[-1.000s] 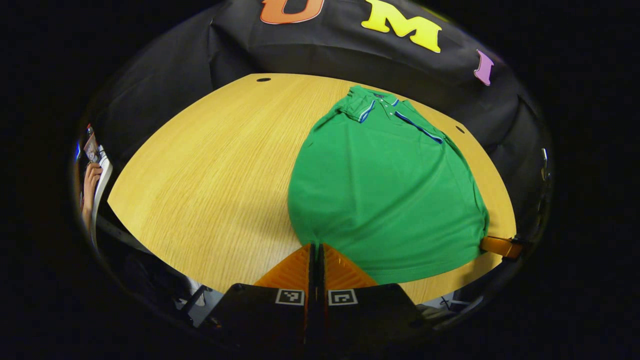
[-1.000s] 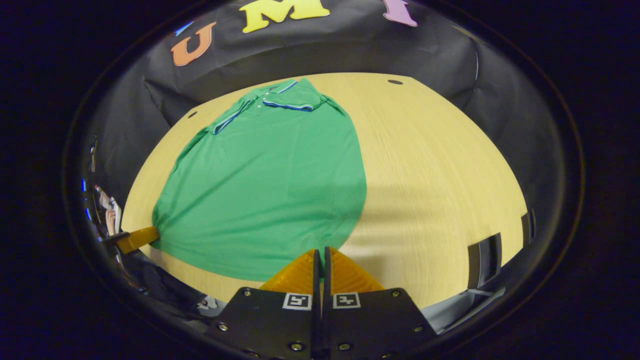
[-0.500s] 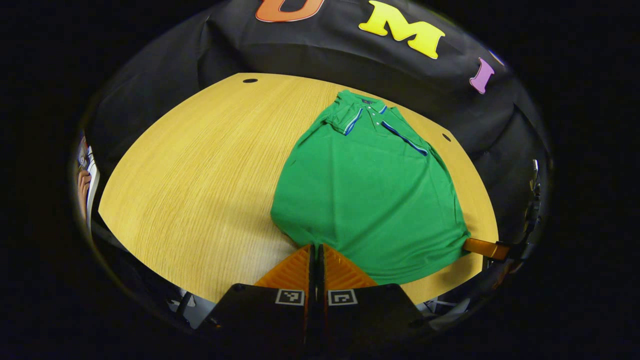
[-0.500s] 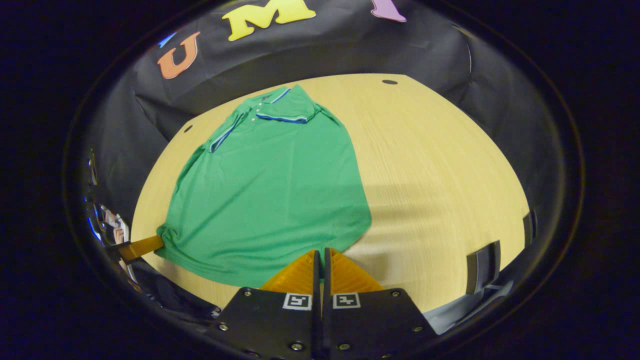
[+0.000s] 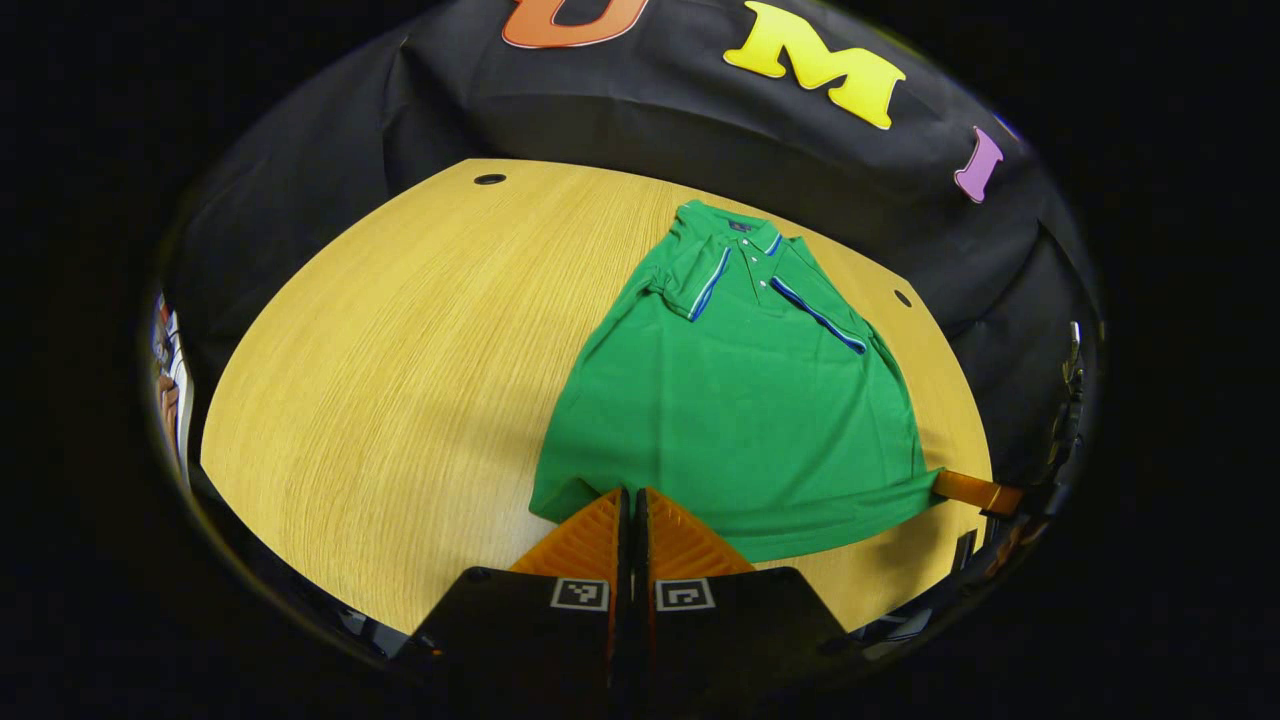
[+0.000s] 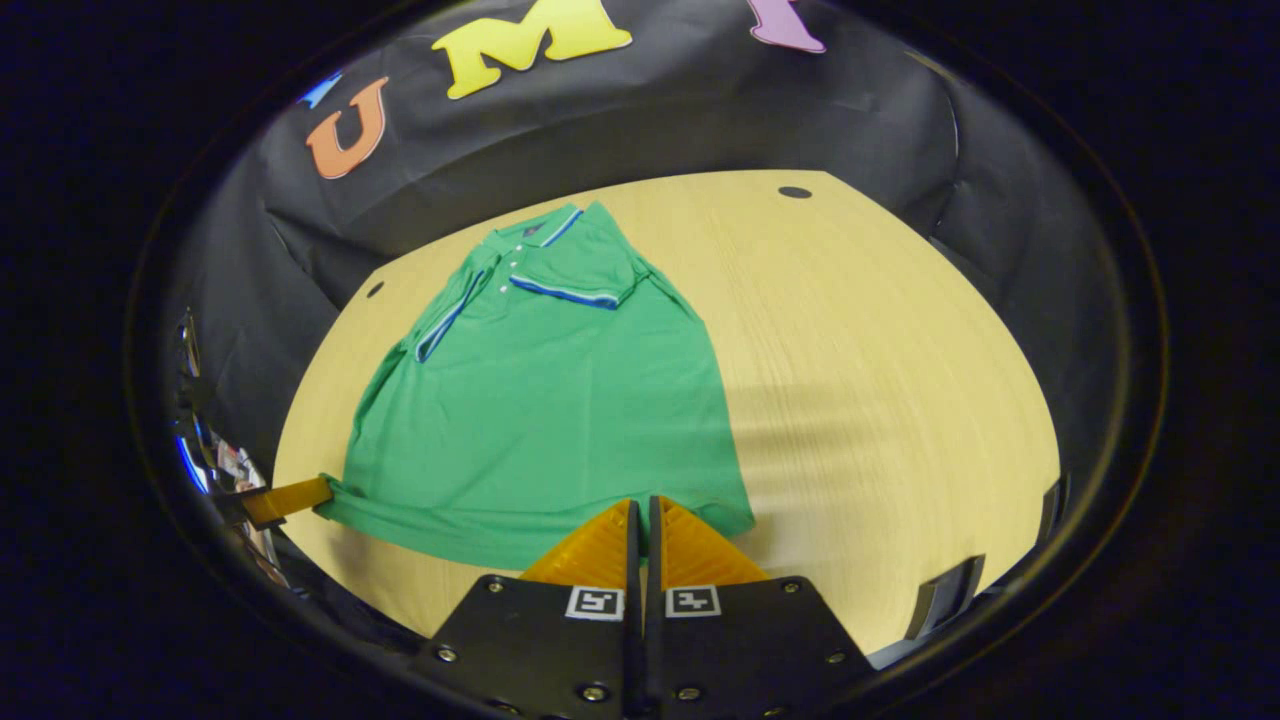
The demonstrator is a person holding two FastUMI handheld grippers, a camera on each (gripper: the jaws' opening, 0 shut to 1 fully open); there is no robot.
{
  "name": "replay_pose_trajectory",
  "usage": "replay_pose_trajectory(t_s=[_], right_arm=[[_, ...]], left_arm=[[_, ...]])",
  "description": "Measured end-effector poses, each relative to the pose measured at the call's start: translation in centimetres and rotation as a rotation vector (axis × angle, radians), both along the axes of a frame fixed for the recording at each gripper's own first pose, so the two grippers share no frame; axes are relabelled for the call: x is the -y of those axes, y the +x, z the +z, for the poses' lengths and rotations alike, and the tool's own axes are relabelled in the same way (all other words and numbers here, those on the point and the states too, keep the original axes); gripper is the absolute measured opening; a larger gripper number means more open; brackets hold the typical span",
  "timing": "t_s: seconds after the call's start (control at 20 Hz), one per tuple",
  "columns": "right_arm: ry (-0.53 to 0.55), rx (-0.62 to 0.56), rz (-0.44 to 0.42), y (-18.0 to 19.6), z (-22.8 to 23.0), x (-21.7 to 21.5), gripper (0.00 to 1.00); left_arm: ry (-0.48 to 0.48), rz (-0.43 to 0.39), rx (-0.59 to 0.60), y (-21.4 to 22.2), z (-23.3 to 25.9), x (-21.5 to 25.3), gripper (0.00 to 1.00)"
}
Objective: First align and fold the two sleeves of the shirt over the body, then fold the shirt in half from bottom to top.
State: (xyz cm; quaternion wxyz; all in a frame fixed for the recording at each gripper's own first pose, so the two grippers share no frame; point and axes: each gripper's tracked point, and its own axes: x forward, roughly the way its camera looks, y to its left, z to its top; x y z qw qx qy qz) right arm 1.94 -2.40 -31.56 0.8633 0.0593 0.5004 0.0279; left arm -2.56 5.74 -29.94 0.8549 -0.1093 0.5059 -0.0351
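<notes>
The green shirt [image 5: 740,410] lies flat on the wooden table [image 5: 400,350], collar at the far end, and both sleeves are folded over its front (the striped cuffs sit near the buttons). The left gripper [image 5: 632,497] pinches one bottom corner with its fingers squeezed together. The right gripper [image 6: 643,505] pinches the other bottom corner the same way.

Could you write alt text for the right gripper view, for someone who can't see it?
A green polo shirt, sleeves folded over its body, lies on a wooden table. The right gripper is shut on its near hem; the left gripper pinches the other hem corner.
</notes>
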Motion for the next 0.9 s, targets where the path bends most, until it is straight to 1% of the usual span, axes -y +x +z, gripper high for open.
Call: replay_pose_trajectory(t_s=[0.35, 0.55, 0.9], right_arm=[[0.022, 0.065, 0.019, 6.0, 2.2, -0.8, 0.01], [0.032, 0.083, 0.034, 9.5, 2.7, -1.1, 0.01], [0.044, 0.095, 0.058, 13.9, 3.1, -1.4, 0.01]], left_arm=[[0.009, 0.001, 0.045, 5.3, 1.4, 0.9, 0.03], [0.002, 0.020, 0.052, 8.2, 1.4, 1.3, 0.03], [-0.007, 0.019, 0.052, 12.4, 1.5, 2.5, 0.03]])
